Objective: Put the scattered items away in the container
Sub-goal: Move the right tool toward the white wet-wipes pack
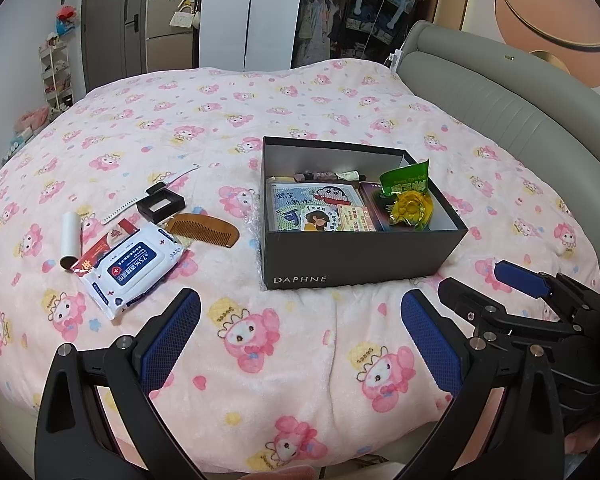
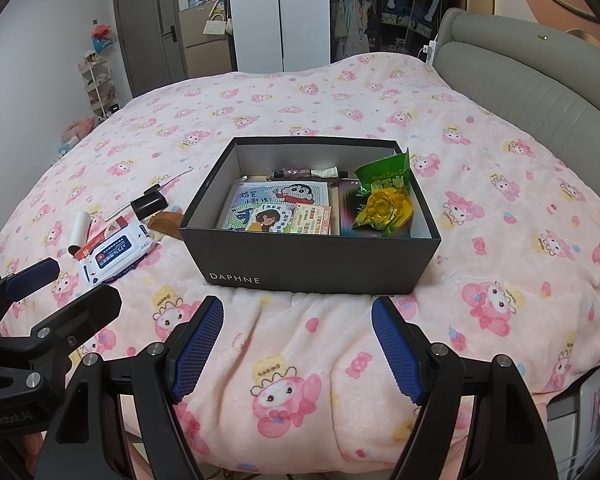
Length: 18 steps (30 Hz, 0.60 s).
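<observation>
Both of your claws are spread wide with nothing between the blue pads. Your left gripper (image 1: 300, 328) hovers over the pink cartoon blanket (image 1: 292, 360) just short of the box, and your right gripper (image 2: 298, 340) sits the same way, lined up almost dead centre on the box front.

The dark grey box (image 2: 312, 264) has "DAPHNE" printed in pale letters on its near wall, low on the left. It's open on top and already holds stuff: a green snack bag (image 2: 384, 200) leaning in the right end with "Sweet Corn" just about readable on it, a cartoon sheet with a boy's face (image 2: 276, 204) covered in Chinese writing, and a couple of small cards (image 2: 310, 220) with print too small to read.

The loose pile is well left of the box. There's a wet wipes pack (image 1: 134, 268) whose blue label shows "75%" plus Chinese text, a red packet (image 1: 96, 250) tucked under it, a white tube (image 1: 70, 240) touching that, a wooden comb (image 1: 204, 230), a small black case (image 1: 160, 204) and a thin white strap (image 1: 140, 204).
</observation>
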Motion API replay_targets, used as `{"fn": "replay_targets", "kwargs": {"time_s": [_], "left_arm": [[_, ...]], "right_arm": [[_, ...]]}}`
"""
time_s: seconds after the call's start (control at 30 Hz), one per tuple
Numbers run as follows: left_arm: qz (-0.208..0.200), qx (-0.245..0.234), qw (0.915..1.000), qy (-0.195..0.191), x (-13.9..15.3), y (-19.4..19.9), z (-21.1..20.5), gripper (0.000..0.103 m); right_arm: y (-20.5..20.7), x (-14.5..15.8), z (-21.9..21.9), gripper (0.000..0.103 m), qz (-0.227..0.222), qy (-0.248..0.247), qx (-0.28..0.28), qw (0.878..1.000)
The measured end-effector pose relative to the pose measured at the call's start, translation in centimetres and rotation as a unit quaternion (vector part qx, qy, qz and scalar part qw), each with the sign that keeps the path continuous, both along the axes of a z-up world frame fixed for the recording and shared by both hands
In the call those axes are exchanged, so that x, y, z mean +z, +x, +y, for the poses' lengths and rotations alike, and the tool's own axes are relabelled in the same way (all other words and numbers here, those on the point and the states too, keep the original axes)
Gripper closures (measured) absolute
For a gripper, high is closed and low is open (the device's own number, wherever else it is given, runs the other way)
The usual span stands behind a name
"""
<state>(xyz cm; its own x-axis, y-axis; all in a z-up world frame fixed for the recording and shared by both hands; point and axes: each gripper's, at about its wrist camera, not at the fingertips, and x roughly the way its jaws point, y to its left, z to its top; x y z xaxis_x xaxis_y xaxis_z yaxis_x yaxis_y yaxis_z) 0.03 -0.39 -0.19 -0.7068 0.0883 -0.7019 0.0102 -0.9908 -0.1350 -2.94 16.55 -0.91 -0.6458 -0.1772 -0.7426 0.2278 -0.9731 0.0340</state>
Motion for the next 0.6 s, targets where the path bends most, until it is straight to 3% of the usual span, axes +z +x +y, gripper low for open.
{"fn": "replay_targets", "kwargs": {"time_s": [0.37, 0.6], "left_arm": [[-0.009, 0.017, 0.9998, -0.001, -0.8, 0.1, -1.8, 0.002], [-0.005, 0.061, 0.9978, 0.025, -1.8, 1.0, -6.7, 0.002]], "right_arm": [[-0.6, -1.0, -2.4, 0.028, -0.017, 0.01, 0.023, 1.0], [-1.3, -1.4, -6.5, 0.028, -0.013, -0.006, 0.06, 0.998]]}}
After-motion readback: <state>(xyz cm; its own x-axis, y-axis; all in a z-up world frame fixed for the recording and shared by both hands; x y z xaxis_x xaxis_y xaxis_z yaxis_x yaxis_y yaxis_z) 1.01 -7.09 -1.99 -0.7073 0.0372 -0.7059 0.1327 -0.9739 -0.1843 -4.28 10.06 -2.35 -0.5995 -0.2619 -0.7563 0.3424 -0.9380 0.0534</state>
